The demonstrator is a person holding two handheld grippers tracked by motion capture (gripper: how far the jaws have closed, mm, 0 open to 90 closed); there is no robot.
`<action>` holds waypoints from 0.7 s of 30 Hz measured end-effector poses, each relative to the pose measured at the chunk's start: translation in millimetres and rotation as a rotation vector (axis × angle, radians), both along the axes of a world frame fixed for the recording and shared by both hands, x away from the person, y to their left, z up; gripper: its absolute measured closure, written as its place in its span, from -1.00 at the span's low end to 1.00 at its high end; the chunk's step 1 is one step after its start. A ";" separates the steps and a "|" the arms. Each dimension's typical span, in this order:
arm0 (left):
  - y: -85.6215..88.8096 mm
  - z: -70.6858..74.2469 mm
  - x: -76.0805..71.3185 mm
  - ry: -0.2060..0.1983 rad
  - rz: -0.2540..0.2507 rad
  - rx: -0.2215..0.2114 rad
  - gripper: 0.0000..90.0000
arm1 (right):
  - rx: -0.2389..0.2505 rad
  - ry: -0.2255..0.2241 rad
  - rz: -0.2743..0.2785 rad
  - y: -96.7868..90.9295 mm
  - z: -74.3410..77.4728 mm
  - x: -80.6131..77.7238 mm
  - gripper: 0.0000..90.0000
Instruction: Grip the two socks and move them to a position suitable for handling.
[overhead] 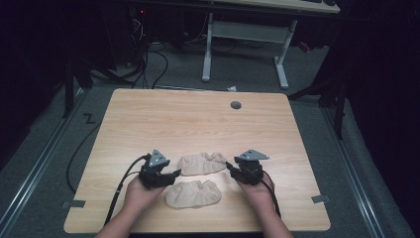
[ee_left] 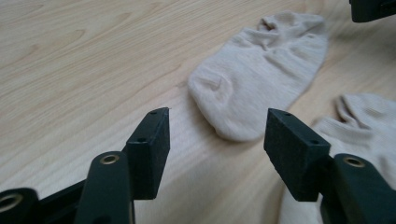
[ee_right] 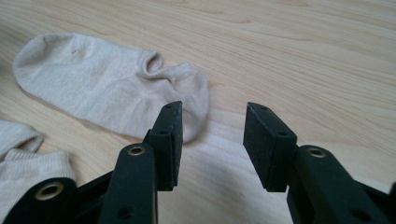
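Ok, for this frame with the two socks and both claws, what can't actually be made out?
- Near sock: cut off by the picture's edge in the left gripper view, its toe end behind the left claw in the high view.
- Far sock: its cuff end behind the right claw in the right gripper view.
- Small grey round thing on the table: too small to identify.

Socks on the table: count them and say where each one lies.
2. The farther sock lies on the table between the left gripper and the right gripper. The nearer sock lies just in front of it, closer to the person. Nothing appears to hide another.
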State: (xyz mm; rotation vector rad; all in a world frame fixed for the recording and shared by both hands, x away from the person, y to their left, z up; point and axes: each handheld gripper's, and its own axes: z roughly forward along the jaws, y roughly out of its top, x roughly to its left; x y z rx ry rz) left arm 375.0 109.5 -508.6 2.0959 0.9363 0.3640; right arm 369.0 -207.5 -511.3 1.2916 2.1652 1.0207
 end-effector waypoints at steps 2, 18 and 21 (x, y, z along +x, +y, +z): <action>-5.8 -2.5 6.3 0.011 0.006 -0.001 -0.03 | -0.005 0.009 0.008 3.2 -1.3 4.0 0.30; -16.7 -20.3 19.3 0.066 0.044 0.004 0.62 | -0.025 0.077 0.019 18.2 -15.8 23.9 0.64; -18.4 -21.0 18.1 0.069 0.036 -0.006 0.83 | -0.021 0.079 0.028 18.9 -16.2 23.4 0.80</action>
